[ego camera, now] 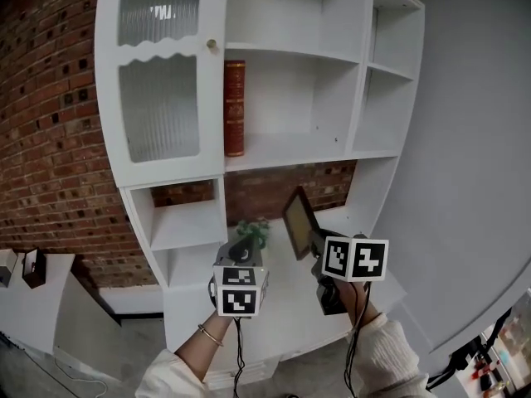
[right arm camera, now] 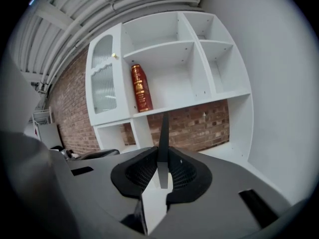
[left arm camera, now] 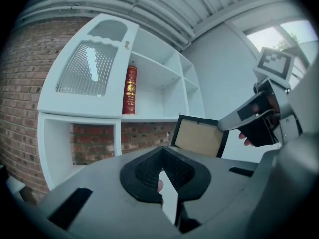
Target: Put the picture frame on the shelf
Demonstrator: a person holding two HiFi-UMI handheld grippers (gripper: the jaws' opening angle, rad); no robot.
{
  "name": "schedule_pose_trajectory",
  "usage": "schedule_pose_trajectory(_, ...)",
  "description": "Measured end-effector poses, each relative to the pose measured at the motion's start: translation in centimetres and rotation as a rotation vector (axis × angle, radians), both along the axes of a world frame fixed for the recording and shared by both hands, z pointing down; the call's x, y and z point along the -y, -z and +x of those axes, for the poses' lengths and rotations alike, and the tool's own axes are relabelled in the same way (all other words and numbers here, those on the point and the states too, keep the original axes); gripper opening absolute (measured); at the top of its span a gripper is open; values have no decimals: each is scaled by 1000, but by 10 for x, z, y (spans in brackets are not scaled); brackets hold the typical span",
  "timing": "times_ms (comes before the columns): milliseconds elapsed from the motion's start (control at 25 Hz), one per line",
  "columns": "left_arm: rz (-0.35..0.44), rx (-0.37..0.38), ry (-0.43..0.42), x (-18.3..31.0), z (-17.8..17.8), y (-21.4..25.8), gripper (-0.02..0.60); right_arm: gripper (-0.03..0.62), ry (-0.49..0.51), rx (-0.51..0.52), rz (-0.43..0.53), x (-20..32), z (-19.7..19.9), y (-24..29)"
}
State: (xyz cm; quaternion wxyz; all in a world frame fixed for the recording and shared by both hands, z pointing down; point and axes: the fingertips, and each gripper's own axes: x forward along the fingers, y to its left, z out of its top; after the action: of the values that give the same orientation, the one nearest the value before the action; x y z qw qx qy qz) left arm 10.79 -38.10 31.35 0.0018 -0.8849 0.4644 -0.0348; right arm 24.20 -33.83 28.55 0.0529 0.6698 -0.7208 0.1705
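Observation:
A dark-rimmed picture frame (ego camera: 297, 222) with a tan face is held upright and tilted in front of the white shelf unit (ego camera: 282, 152), below its middle shelf. My right gripper (ego camera: 319, 251) is shut on the frame's lower edge. In the right gripper view the frame (right arm camera: 163, 131) shows edge-on, standing between the jaws of my right gripper (right arm camera: 163, 156). My left gripper (ego camera: 241, 254) hovers just left of it, shut with nothing in it. In the left gripper view, the frame (left arm camera: 198, 137) and right gripper (left arm camera: 259, 118) are to the right of my left gripper (left arm camera: 160, 156).
A red book (ego camera: 235, 106) stands at the left end of the middle shelf, beside a ribbed glass door (ego camera: 162, 73) with a small knob. A small green plant (ego camera: 253, 230) sits on the lower counter. Brick wall (ego camera: 50, 139) lies behind, and a grey wall (ego camera: 473, 139) to the right.

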Motion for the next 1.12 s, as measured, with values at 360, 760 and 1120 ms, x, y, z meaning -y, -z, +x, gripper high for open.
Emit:
schedule_pose_trajectory(360,94,-32,51,41,29,75,-2,77,4,-88,83,53,43,105)
schedule_pose_trajectory(760,109,-25,134,88,51,96,-2,77,87,65,169,120,61,153)
schedule_pose_trajectory(1120,90,-45,205,121,77,80,-2,77,116,110,221,166,80,151)
